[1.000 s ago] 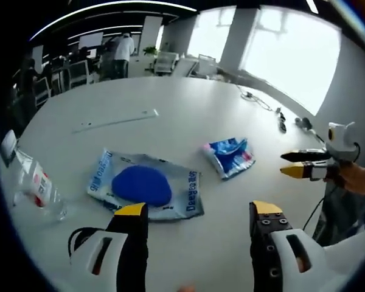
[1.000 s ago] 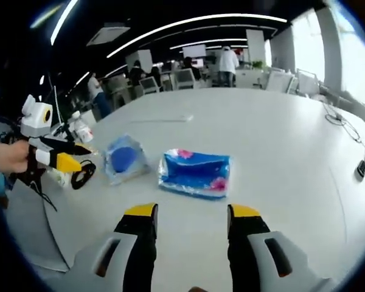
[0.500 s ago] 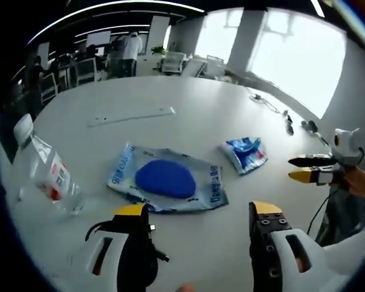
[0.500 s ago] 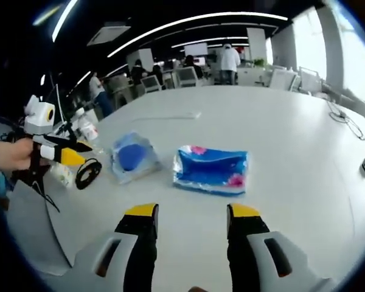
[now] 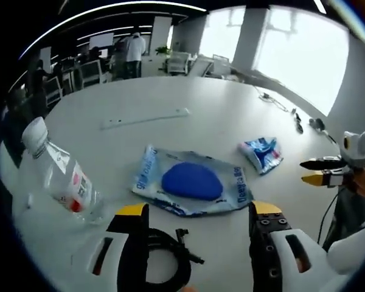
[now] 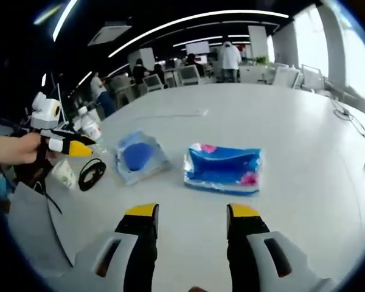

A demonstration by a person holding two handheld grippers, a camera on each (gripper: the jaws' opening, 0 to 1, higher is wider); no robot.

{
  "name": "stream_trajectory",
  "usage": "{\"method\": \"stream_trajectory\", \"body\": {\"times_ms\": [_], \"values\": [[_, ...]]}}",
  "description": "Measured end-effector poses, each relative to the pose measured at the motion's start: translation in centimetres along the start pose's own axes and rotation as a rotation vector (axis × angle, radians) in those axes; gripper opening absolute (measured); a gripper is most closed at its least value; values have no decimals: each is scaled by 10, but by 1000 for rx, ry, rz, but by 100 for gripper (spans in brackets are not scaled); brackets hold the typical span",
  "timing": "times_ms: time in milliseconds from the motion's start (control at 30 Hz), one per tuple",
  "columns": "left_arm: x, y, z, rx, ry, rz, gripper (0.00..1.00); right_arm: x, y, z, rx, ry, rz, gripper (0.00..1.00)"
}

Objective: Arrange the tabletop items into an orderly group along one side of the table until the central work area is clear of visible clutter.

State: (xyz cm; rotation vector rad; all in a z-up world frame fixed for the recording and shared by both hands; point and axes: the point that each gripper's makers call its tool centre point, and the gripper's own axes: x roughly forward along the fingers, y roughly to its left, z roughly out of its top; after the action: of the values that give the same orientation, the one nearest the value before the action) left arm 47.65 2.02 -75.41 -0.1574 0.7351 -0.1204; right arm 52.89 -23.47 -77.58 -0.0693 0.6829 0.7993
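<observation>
A clear packet with a blue round pad (image 5: 191, 181) (image 6: 139, 157) lies in the middle of the white table (image 5: 170, 97). A blue tissue pack (image 6: 224, 170) (image 5: 261, 153) lies to its right. A clear water bottle (image 5: 62, 176) with a red label lies on its side at the left, and a coiled black cable (image 5: 164, 258) (image 6: 92, 173) rests near the table's front. My left gripper (image 5: 194, 210) hovers open over the cable, empty; it also shows in the right gripper view (image 6: 70, 146). My right gripper (image 6: 187, 212) is open and empty, short of the tissue pack; it shows in the left gripper view (image 5: 316, 171).
A long white ruler (image 5: 147, 118) (image 6: 173, 114) lies further back on the table. Cables and small dark devices (image 5: 295, 118) sit at the far right edge. Office chairs and people stand beyond the table.
The left gripper view has pulled back and swung left, bringing the bottle and the black cable into fuller sight. The right gripper view has shifted slightly left. No item has moved.
</observation>
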Motion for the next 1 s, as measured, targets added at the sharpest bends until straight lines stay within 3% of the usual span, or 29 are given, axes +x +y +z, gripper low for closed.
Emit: {"method": "stream_trajectory", "body": {"times_ms": [167,300,1000], "values": [[7,10,3,3,11,12,62,3,10,-4,-3,9,16,42],[11,16,6,63,25,30,61,4,16,-9,-27,27,28,42],[33,35,12,42,46,56,64,15,33,-18,-12,51,70,41]]}}
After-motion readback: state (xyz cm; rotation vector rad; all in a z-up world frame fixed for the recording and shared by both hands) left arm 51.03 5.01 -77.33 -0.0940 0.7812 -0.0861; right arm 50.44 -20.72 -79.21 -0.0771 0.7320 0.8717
